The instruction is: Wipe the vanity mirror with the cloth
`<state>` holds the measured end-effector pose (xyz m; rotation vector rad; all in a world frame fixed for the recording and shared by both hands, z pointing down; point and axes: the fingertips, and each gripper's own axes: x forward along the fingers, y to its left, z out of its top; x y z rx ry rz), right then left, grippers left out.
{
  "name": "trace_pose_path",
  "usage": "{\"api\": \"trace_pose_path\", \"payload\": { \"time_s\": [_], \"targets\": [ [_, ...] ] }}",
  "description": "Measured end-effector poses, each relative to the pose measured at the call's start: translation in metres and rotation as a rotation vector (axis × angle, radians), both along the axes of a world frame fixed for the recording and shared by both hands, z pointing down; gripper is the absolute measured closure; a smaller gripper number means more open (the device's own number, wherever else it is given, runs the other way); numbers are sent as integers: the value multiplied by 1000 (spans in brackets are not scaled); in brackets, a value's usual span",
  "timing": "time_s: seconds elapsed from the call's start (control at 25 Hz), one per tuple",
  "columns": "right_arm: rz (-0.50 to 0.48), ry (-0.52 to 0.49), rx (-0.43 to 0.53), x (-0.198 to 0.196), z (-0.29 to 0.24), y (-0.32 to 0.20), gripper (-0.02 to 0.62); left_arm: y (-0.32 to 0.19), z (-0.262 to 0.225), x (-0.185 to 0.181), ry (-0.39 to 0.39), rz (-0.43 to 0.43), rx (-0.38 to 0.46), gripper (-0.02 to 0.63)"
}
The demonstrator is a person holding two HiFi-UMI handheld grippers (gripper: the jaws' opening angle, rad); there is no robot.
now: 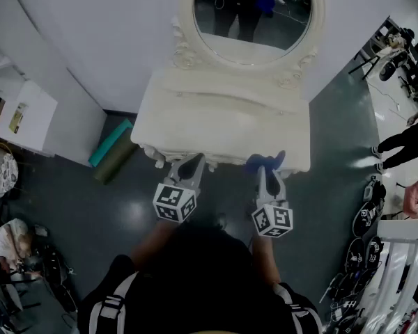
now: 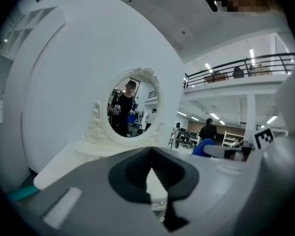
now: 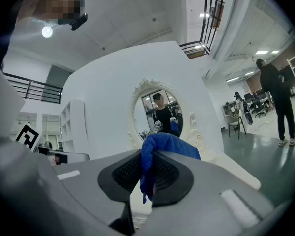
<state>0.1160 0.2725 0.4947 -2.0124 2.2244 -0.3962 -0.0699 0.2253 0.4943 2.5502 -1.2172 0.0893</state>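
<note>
An oval vanity mirror [image 1: 254, 12] in a carved white frame stands at the back of a white dressing table [image 1: 223, 124]. Both grippers hover at the table's front edge, apart from the glass. My right gripper [image 1: 268, 167] is shut on a blue cloth [image 1: 266, 161]; in the right gripper view the cloth [image 3: 162, 146] bunches up out of the closed jaws [image 3: 147, 166], with the mirror [image 3: 160, 114] straight ahead. My left gripper [image 1: 189, 164] is shut on nothing, its tips [image 2: 151, 154] meeting, and the mirror [image 2: 130, 113] lies ahead of it, slightly left.
A teal roll [image 1: 111, 143] and an olive roll [image 1: 115, 162] lie on the floor left of the table. A white cabinet [image 1: 28, 117] stands farther left. A person [image 1: 404, 141] stands at the right, near racks of gear [image 1: 366, 256].
</note>
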Motion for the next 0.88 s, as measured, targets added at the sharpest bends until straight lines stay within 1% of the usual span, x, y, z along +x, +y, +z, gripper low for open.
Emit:
{"api": "trace_pose_path", "payload": {
  "time_s": [0.36,0.48,0.6,0.88],
  "targets": [
    [-8,-2,-3,2,0,-2,557,-2,2,1,-4,-10,-5,600],
    [-6,-22,5,4,-1,0,557,0,1,3,-4,-9,-6,600],
    [8,-47,14,9,-2,3,557,2,3,7,-8,-7,-8,600],
    [7,-56,17,26,-3,7,557,5,3,21,-30,-10,-18,600]
  ]
}}
